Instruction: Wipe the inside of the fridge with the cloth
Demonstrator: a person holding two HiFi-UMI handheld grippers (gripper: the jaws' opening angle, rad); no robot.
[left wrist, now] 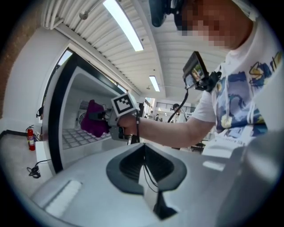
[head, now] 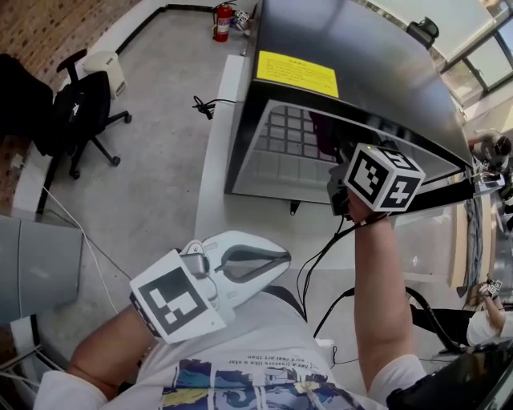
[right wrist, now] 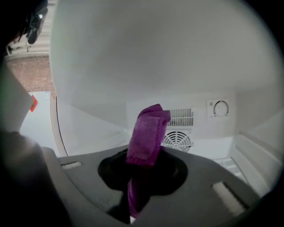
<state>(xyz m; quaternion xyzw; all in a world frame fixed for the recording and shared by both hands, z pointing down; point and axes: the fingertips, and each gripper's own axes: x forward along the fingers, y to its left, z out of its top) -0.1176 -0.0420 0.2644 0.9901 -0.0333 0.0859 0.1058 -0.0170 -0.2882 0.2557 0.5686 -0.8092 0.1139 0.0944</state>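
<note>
The fridge (head: 361, 72) is black outside, white inside, and stands open toward me. My right gripper (head: 346, 174) reaches into its opening above the wire shelf (head: 280, 148). It is shut on the purple cloth (right wrist: 148, 131), which sticks up folded from between the jaws and hangs free of the back wall. In the left gripper view the cloth (left wrist: 92, 119) shows just inside the fridge mouth. My left gripper (head: 280, 258) is held low near my body, outside the fridge, shut and holding nothing.
The fridge back wall has a round fan vent (right wrist: 177, 141) and a dial (right wrist: 220, 108). A black office chair (head: 76, 112), a fire extinguisher (head: 222, 22) and a floor cable (head: 204, 106) lie to the left. A grey cabinet (head: 40, 268) stands near left.
</note>
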